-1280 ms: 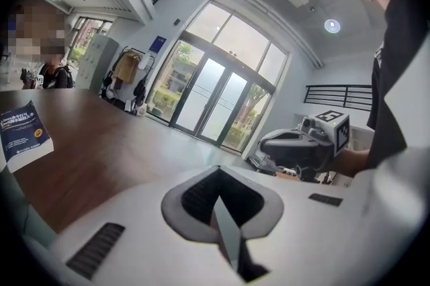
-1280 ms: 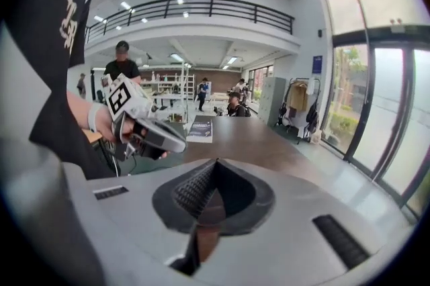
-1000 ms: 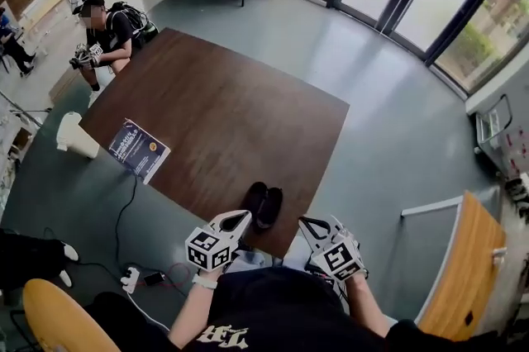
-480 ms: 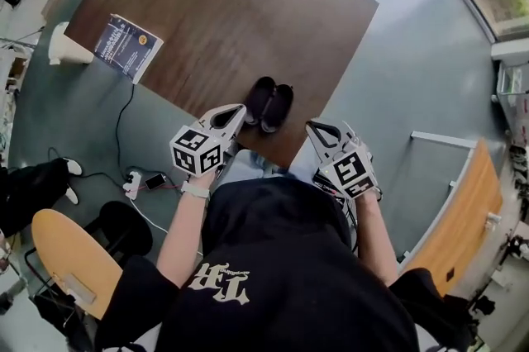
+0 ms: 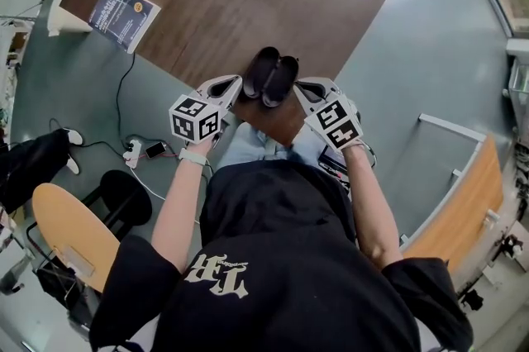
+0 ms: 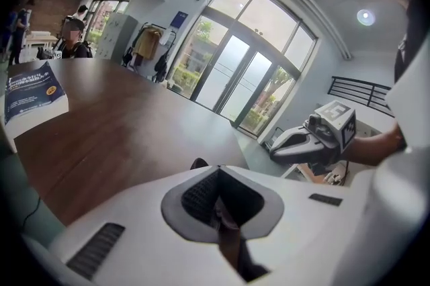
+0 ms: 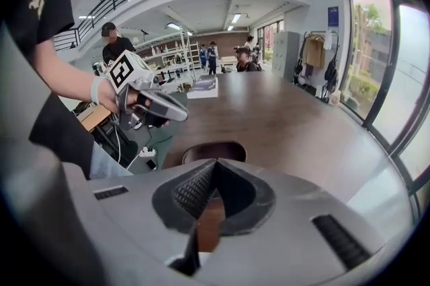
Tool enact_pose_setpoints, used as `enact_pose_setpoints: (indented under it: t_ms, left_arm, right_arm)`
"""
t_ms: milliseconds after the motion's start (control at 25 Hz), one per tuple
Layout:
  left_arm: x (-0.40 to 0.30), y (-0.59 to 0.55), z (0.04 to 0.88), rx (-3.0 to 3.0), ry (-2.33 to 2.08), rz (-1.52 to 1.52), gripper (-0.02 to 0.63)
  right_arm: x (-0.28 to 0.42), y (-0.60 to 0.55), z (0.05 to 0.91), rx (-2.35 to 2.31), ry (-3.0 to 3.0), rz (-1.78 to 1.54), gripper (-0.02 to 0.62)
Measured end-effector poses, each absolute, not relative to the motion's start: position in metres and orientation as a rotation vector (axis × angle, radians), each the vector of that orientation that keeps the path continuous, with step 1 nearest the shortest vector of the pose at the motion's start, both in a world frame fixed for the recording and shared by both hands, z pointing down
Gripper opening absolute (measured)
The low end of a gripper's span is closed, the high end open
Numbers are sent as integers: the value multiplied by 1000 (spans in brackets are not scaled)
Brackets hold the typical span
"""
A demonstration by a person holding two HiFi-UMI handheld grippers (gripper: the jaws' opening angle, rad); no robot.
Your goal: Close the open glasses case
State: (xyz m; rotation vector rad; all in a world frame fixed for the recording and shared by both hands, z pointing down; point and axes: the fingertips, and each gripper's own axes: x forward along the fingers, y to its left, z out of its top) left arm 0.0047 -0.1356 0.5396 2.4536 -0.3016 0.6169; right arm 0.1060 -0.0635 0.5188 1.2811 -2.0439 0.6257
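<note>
left gripper [image 5: 232, 83] and right gripper [image 5: 303, 87] are nearing the glasses case [image 5: 271, 75] — jaws together, empty — probably light, stiff; push a rim.

My right gripper [image 7: 215, 167] has its two grey jaws pressed together on nothing, close to the dark rounded glasses case [image 7: 215, 150] on the big brown wooden table [image 7: 289, 123], with my left gripper [image 7: 179, 115] nearby.
</note>
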Motion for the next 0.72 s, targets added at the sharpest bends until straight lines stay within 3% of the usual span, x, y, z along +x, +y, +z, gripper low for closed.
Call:
enact_pose_setpoints:
  t_ms: [280,720]
  left_arm:
    - [12,-161,585,2411,-346,685,5]
    - [26,-161,637,2344,-309,812,5]
  right_arm:
    - [101,-55,589,1128,-1922,726,-12]
    - [96,-46,629,1074,-1881,774,-12]
